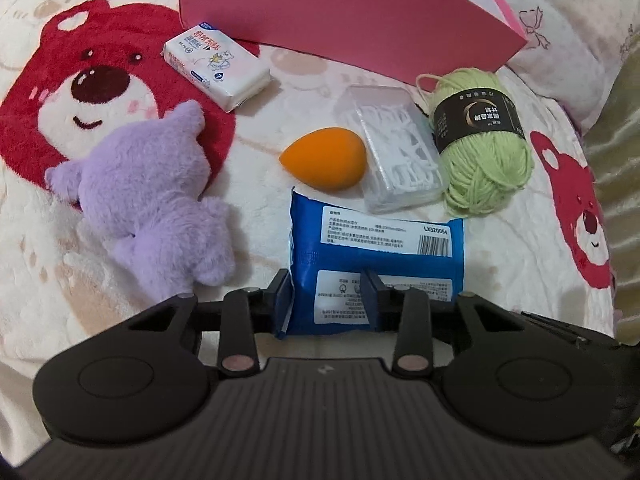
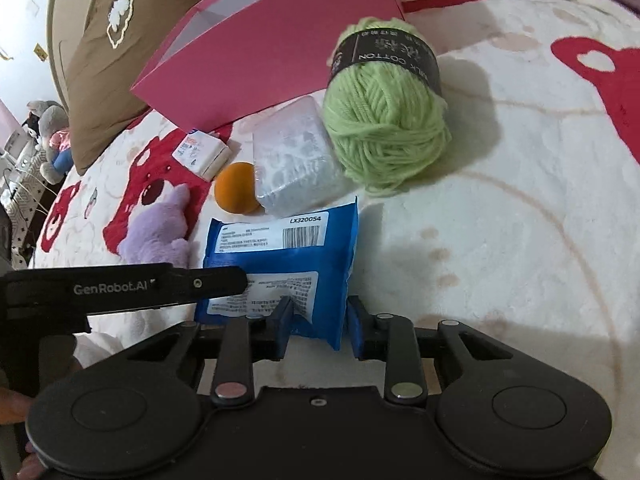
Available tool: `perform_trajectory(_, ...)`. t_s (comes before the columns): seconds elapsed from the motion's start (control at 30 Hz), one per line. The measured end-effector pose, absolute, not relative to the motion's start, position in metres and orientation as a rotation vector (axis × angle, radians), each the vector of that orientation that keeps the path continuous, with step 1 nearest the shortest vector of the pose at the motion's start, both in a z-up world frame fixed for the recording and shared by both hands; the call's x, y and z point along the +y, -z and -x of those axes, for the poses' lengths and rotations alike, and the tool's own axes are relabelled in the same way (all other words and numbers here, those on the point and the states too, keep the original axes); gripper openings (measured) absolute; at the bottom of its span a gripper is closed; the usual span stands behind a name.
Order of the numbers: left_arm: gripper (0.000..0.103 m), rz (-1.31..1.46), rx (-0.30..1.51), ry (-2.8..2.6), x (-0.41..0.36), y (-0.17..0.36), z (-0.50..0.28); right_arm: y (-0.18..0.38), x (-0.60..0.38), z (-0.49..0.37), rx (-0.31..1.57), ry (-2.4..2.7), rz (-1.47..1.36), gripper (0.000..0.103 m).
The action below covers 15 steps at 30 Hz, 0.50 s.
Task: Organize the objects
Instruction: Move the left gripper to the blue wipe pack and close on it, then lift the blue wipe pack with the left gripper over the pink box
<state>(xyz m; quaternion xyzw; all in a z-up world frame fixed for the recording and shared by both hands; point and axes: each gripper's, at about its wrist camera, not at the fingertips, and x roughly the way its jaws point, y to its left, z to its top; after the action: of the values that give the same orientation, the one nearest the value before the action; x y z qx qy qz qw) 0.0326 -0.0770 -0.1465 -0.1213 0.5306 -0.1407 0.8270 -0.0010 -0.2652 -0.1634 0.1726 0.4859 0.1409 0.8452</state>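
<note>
- Bed blanket (image 1: 500, 264): cream plush with red bear faces; it carries every item.
- Pink paper bag (image 1: 340, 12): lies on its side toward the far edge of the bed, mouth to the right in the left wrist view.
- Purple plush toy (image 1: 160, 200): left of the group, lying on a red bear face.
- Blue wipes pack (image 1: 380, 248): nearest of the items, label side up, barcode showing.
- Green yarn ball (image 1: 484, 148): black band round it, right of the group, just beside the clear box.
- Clear floss-pick box (image 1: 396, 148): between yarn and sponge, touching the sponge.
- White tissue packet (image 1: 216, 64): near the bag's left corner.
- Orange makeup sponge (image 1: 324, 158): just beyond the wipes pack.
- Left tool (image 1: 330, 300): clamped on the pack's near left portion.
- Right tool (image 2: 318, 320): fingers pinch the pack's near right corner.
</note>
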Motion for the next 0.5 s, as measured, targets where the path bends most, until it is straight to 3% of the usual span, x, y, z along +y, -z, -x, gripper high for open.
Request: perform_trajectory(0.5,0.036,0.147,1.099,0.29,-0.09,0.123,-0.014,0.143,-0.228,0.015,0.974,-0.319,-0.083,0.037)
